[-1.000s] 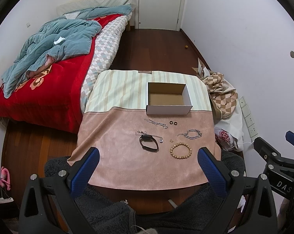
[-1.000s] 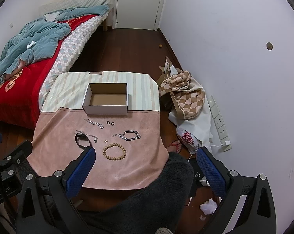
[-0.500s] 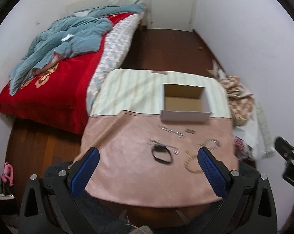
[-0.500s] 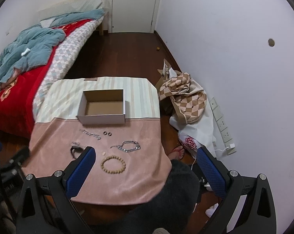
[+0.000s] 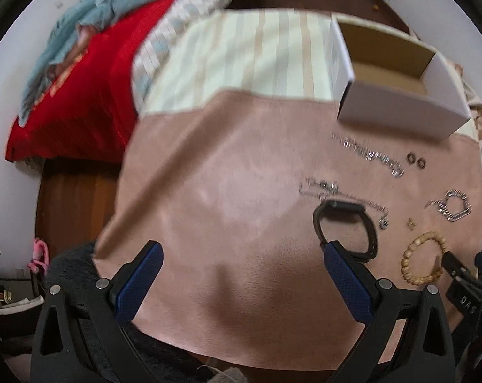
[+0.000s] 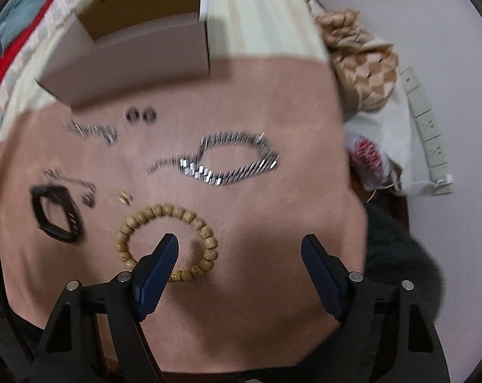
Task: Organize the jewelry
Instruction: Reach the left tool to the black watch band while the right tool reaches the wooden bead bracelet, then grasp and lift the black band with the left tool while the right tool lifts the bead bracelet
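Jewelry lies on a pink cloth in front of an open white cardboard box, which also shows in the right wrist view. A wooden bead bracelet lies just ahead of my open right gripper, whose left finger overlaps it. A silver link bracelet lies beyond. A black band sits just ahead of the right finger of my open, empty left gripper. Thin silver chains, two dark rings and a small gold piece lie near the box.
A bed with a red cover and blue blanket stands to the left. A checkered bag and a power strip lie by the wall on the right. The cloth's striped part lies beside the box.
Both grippers have dropped low and moved forward over the pink cloth. The jewelry now looks much nearer. The view is blurred by motion.
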Tool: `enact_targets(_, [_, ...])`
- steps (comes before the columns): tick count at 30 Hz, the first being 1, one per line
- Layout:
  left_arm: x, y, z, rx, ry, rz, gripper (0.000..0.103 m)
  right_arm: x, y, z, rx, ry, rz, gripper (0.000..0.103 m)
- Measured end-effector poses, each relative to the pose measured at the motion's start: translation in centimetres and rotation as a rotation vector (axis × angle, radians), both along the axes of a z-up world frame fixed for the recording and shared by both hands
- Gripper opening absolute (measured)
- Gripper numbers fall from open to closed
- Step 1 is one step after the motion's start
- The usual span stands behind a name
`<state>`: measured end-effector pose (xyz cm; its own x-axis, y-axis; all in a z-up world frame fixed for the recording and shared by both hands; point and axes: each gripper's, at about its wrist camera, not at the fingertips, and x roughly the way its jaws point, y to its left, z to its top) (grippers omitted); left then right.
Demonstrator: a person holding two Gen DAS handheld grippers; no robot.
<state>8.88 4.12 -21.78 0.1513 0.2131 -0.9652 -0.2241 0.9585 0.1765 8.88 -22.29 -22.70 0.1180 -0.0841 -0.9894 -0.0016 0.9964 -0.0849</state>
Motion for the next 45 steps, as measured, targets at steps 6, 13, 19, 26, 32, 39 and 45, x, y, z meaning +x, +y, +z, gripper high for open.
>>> enact_targets(6, [1.0, -0.3, -3.4, -0.136, 0.069, 0.023, 0.102, -0.4, 0.1, -2.0, 0.006, 0.024, -0.006, 0.074])
enact_targets(13, [1.6, -0.5, -5.7, -0.244, 0.078, 0.035, 0.046, -0.6, -0.1, -1.9, 0.063, 0.029, -0.019, 0.065])
enact_targets(19, [1.4, -1.2, -5.1, -0.227, 0.027, -0.042, 0.005, -0.6, 0.2, -1.7, 0.065, 0.002, 0.009, 0.047])
enact_targets(26, [0.3, -2.2, -4.0, -0.196, 0.010, -0.078, 0.003, -0.5, 0.3, -1.3, 0.112, -0.025, -0.003, 0.009])
enact_targets(32, [-0.8, -2.2, 0.1, -0.209, -0.046, -0.104, 0.003, -0.6, -0.2, 1.8, 0.185, -0.096, -0.038, 0.009])
enact_targets(39, [-0.5, -3.1, 6.2, -0.237, -0.160, -0.144, 0.003, 0.2, 0.9, 8.3, 0.272, -0.213, -0.008, 0.009])
enact_targets(45, [5.8, -4.1, 9.9, -0.258, -0.248, -0.189, 0.003, 4.3, 1.0, 14.9, 0.326, -0.337, 0.042, 0.009])
